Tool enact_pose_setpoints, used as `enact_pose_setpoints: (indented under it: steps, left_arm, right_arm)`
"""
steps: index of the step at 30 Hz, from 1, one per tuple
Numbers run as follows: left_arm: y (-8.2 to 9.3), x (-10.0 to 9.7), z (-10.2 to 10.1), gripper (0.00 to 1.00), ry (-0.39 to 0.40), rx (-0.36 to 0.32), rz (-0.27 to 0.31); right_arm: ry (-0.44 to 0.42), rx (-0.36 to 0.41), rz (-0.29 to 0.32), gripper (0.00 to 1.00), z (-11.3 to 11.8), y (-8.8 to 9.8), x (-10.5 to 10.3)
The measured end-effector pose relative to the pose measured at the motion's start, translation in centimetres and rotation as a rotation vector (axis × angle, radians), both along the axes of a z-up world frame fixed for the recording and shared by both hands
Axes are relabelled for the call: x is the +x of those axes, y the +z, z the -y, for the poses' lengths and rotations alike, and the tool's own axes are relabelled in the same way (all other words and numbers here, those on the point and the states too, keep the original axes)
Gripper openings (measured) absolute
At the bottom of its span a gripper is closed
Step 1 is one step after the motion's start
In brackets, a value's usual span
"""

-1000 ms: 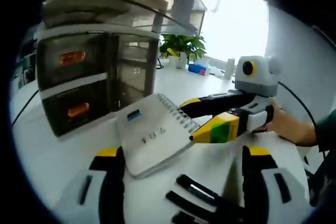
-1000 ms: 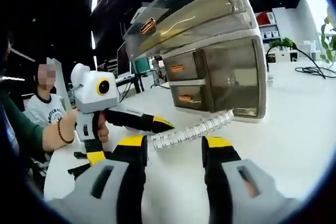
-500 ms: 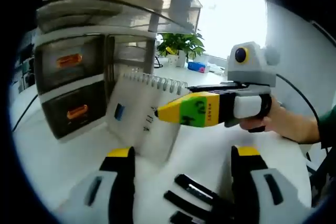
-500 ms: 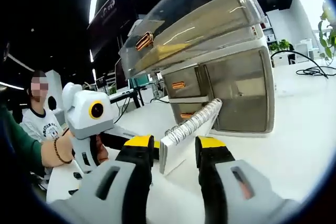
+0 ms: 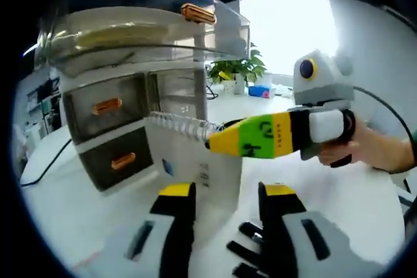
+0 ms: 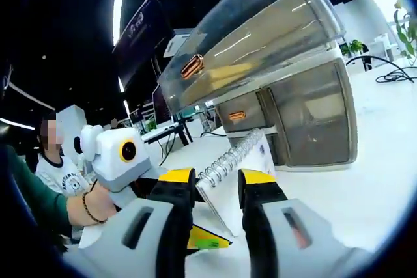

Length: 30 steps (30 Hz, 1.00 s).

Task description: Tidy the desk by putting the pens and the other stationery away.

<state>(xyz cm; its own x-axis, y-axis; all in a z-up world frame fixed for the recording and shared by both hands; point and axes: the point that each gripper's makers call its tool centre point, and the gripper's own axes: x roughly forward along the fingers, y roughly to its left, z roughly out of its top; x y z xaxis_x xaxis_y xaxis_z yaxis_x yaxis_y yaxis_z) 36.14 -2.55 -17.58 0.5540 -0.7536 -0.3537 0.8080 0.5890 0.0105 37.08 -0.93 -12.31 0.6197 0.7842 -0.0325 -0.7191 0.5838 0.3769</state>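
The right tool is pinching one spiral notebook at its coil edge and holding it upright above the worktop, just in front of the drawer unit; in the right gripper view the notebook is standing between that tool's jaws, which are closing on it. The left tool is sitting with its jaws spread, gripping nothing, just below the notebook, and it is showing in the right gripper view as well, beneath the notebook. The step in hand looks like stowing the notebook in the unit. The unit is showing one top tray that is pulled out and two shut drawers under it, three orange handles in all. The next move is probably calling for lifting the notebook to the tray, or for the spread tool pulling a drawer open first. Black items, perhaps pens or clips, are lying on the worktop near the unit, their number unclear, and one plant is standing behind it
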Motion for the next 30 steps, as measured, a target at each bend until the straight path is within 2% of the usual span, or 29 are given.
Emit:
enact_pose_setpoints:
  steps: [2,3,6,7,8,9,11,13,15,16,17,19,20,22,25,27,28,30]
  left_arm:
    - [-0.1,0.1,0.2,0.52,0.004,0.007,0.002]
    - [-0.2,0.2,0.4,0.56,0.008,0.014,-0.003]
    - [-0.4,0.5,0.5,0.57,0.028,0.058,0.001]
    - [-0.3,0.7,0.5,0.56,0.035,0.055,0.002]
    - [-0.2,1.1,0.6,0.56,0.065,0.032,-0.016]
    - [-0.2,1.2,0.7,0.58,0.059,0.038,-0.017]
    - [-0.1,1.5,0.4,0.57,0.089,0.038,-0.026]
    - [0.0,1.4,0.1,0.58,0.092,0.032,-0.024]
    - [0.1,1.4,-0.2,0.58,0.101,0.02,-0.041]
    - [0.0,1.2,-0.3,0.59,0.092,0.014,-0.059]
    - [-0.1,0.8,-0.2,0.57,0.077,-0.018,-0.097]
    - [-0.1,0.9,-0.3,0.51,0.071,-0.062,-0.114]
    - [-0.7,0.8,-0.8,0.49,0.086,-0.039,-0.147]
    - [-0.7,1.3,-0.9,0.48,0.099,-0.042,-0.113]
    - [-0.8,1.4,-0.9,0.35,0.114,-0.067,-0.138]
    - [-0.6,1.4,-0.4,0.31,0.111,-0.135,-0.177]
    - [-0.6,1.3,-0.4,0.3,0.105,-0.147,-0.199]
    - [-0.6,1.4,-0.3,0.28,0.102,-0.175,-0.223]
  right_arm:
    - [-0.016,0.0,-0.081,0.28,-0.1,-0.4,0.4]
    - [-0.021,0.024,-0.11,0.28,-0.3,-0.3,0.2]
    - [-0.061,0.028,-0.176,0.28,-0.5,-0.7,0.0]
    - [-0.094,0.093,-0.241,0.27,-0.5,-0.7,0.2]
    - [-0.102,0.139,-0.286,0.27,-0.6,-0.7,0.4]
    - [-0.123,0.184,-0.324,0.27,-0.5,-0.8,0.7]
    - [-0.157,0.268,-0.382,0.27,-0.4,-0.7,0.9]
    - [-0.169,0.313,-0.42,0.26,-0.4,-0.7,1.0]
    - [-0.148,0.322,-0.438,0.26,-1.0,-0.6,1.0]
    - [-0.111,0.321,-0.447,0.21,-1.6,-0.4,0.7]
    - [-0.026,0.393,-0.453,0.18,-2.9,0.8,0.3]
    - [0.024,0.445,-0.556,0.18,-4.1,0.6,0.1]
    - [0.016,0.449,-0.557,0.18,-4.1,0.6,0.5]
    - [0.0,0.408,-0.521,0.18,-4.0,0.3,1.1]
    - [-0.012,0.404,-0.493,0.19,-3.1,0.4,0.8]
    - [-0.044,0.349,-0.44,0.18,-1.3,0.2,1.1]
    - [-0.071,0.32,-0.406,0.19,0.3,0.0,1.4]
    - [-0.129,0.322,-0.383,0.19,2.6,-0.1,2.1]
